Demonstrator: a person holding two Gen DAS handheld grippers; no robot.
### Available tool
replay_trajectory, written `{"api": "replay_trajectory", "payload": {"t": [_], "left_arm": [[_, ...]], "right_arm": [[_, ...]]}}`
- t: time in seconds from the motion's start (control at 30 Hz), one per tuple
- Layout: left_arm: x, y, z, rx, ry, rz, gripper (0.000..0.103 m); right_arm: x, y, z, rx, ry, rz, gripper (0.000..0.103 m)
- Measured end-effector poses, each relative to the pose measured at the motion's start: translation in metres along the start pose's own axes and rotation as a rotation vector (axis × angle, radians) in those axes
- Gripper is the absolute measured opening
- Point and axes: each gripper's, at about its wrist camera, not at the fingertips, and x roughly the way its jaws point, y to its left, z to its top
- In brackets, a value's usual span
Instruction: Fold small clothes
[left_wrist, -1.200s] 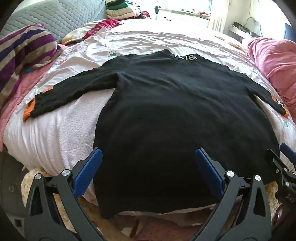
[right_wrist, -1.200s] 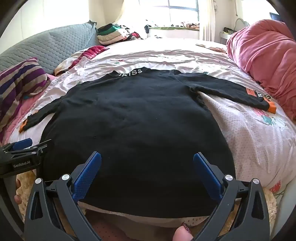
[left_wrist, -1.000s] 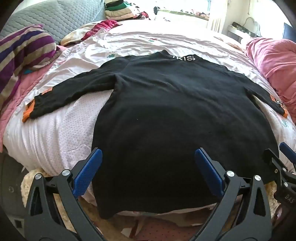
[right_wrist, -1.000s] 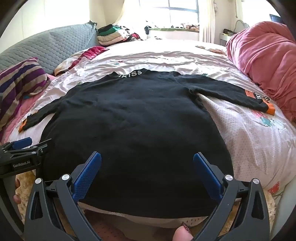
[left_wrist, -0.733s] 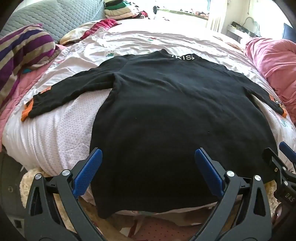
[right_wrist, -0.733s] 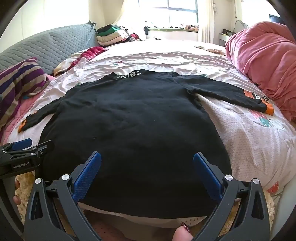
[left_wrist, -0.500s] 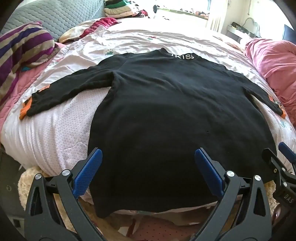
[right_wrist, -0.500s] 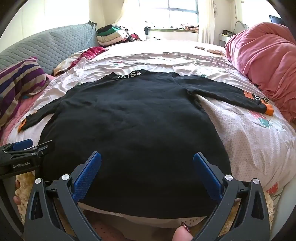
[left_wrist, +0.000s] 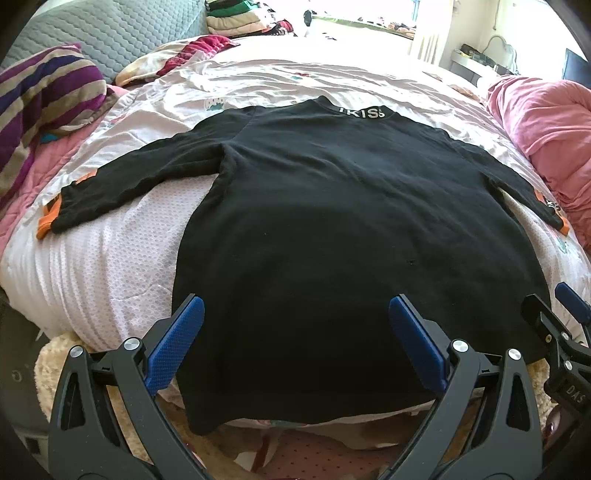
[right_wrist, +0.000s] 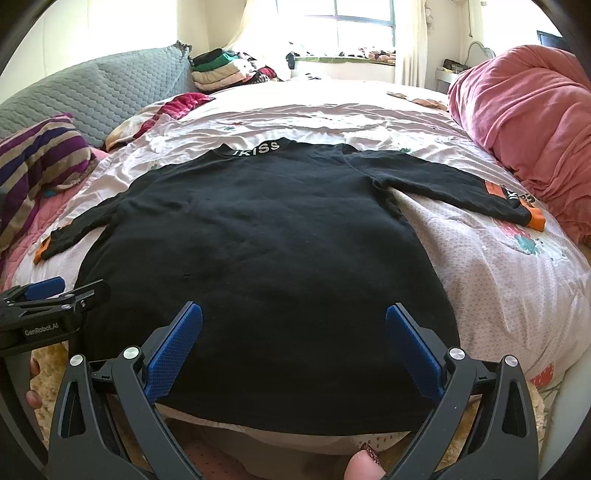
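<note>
A black long-sleeved top (left_wrist: 332, 221) with orange cuffs and white letters on the collar lies flat on the bed, sleeves spread to both sides, hem hanging over the near edge. It also shows in the right wrist view (right_wrist: 266, 251). My left gripper (left_wrist: 295, 332) is open and empty, just above the hem's left part. My right gripper (right_wrist: 293, 332) is open and empty above the hem's right part. The left sleeve (left_wrist: 122, 184) reaches left, the right sleeve (right_wrist: 461, 184) reaches right.
The bed has a pale pink sheet (left_wrist: 92, 266). A striped cushion (left_wrist: 40, 99) lies at the left, a pink duvet (right_wrist: 524, 122) is heaped at the right. Folded clothes (right_wrist: 221, 70) are stacked at the far headboard. A cream fluffy rug (left_wrist: 51, 365) lies below the bed edge.
Both grippers have stayed open above the hem. The left view has shifted slightly, so the top sits a little lower and further left in it.
</note>
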Motion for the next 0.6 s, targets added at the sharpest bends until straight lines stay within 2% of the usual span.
{"api": "replay_trajectory", "payload": {"t": [0.6], "left_arm": [[-0.0006, -0.0007, -0.0003, 0.002, -0.005, 0.000, 0.094]], "right_arm": [[-0.0004, -0.0001, 0.0011, -0.002, -0.002, 0.003, 0.099]]}}
